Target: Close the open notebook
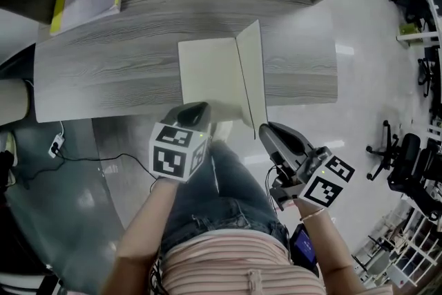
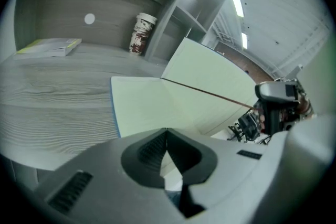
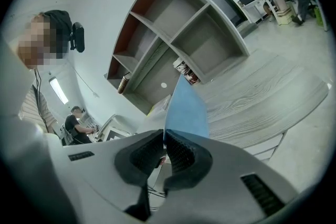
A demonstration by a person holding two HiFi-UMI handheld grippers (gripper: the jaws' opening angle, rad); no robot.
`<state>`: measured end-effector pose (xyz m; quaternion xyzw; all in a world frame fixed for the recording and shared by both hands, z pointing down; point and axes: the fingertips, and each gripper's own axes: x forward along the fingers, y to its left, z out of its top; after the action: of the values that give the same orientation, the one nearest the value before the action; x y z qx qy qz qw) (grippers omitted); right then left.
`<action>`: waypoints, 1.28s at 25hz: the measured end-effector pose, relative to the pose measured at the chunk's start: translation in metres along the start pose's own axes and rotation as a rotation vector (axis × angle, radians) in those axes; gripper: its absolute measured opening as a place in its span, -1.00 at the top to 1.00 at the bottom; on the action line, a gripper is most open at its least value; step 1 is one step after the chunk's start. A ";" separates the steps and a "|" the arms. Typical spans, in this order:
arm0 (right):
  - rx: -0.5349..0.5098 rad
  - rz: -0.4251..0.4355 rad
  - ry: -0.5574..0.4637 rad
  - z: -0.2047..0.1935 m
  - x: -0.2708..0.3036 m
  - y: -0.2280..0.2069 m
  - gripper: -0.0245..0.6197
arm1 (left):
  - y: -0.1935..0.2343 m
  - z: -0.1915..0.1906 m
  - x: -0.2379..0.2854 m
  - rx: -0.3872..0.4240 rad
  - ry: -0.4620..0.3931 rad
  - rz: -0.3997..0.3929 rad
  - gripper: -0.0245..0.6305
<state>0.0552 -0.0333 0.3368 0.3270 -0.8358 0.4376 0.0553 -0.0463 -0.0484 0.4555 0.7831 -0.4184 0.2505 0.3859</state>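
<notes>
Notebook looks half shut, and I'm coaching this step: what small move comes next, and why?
Probably swing the right tool leftward and down, laying the blue cover over the flat left page. The cover stands roughly upright, pinched at its near edge by that tool, so closing is half done.

The surface [image 1: 103, 79] is viewed steeply from above by the head camera. The left claw [image 2: 167, 132] and right claw [image 3: 164, 135] are each viewed from close behind, low over the surface. The notebook [image 1: 214, 76] is shared by all three views.
</notes>
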 end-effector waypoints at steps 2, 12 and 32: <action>-0.012 0.015 0.015 -0.002 0.005 0.004 0.86 | 0.003 -0.002 -0.002 -0.012 -0.004 0.009 0.89; -0.092 0.047 0.084 -0.010 0.022 0.018 0.86 | 0.013 -0.008 -0.015 -0.053 -0.033 0.040 0.89; -0.175 0.105 0.199 -0.034 0.056 0.036 0.85 | 0.035 -0.029 -0.041 -0.163 -0.081 0.115 0.89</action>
<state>-0.0166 -0.0206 0.3536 0.2317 -0.8771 0.3955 0.1435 -0.0991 -0.0183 0.4565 0.7332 -0.4970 0.2056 0.4161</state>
